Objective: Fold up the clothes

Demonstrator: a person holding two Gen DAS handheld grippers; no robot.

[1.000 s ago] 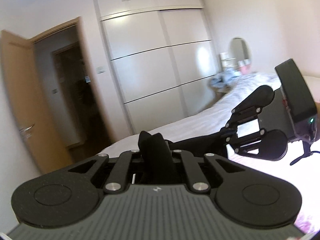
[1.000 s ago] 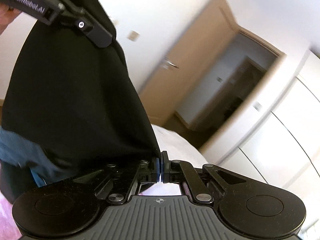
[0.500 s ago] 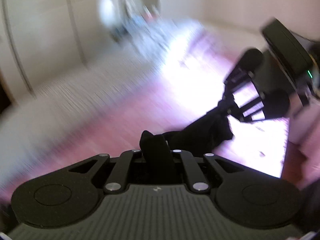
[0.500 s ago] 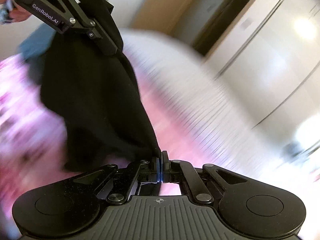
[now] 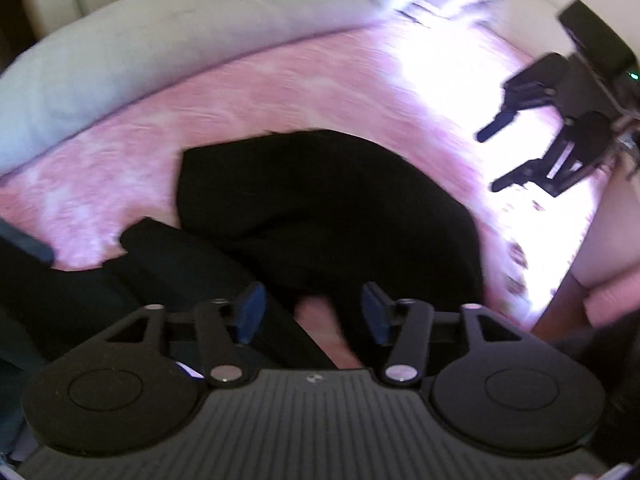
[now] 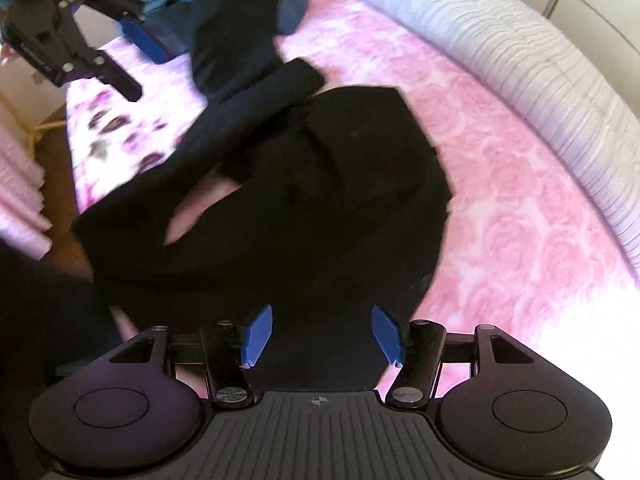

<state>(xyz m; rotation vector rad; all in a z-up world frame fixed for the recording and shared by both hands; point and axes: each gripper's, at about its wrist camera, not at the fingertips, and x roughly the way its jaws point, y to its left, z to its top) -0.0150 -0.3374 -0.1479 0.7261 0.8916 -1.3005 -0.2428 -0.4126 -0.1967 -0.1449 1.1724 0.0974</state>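
1. A second ago both tongs were pinching the black garment (image 6: 320, 184) and holding it up in the air; now it lies in a loose heap on the pink bedspread (image 6: 500, 200), in the middle of both views.
2. The left tongs (image 5: 310, 316) are opening: the blue pads (image 5: 250, 312) stand apart, with only a fold of the cloth and a patch of bedspread showing between them, nothing pressed.
3. The right tongs (image 6: 322, 332) are opening too, their pads well apart over the near edge of the garment, which is no longer gripped.
4. I judge this as a lay-down step finished. The garment is on the bed but bunched, one long part trailing toward the upper left of the right wrist view, so it likely needs spreading flat before a fold.
5. Around it: a blue-grey piece of clothing (image 6: 294, 4) lies at the upper left of the right wrist view, touching the trailing part, and could get caught up with it.
6. A pale ribbed blanket (image 6: 520, 52) runs along the upper right, well apart from the garment.
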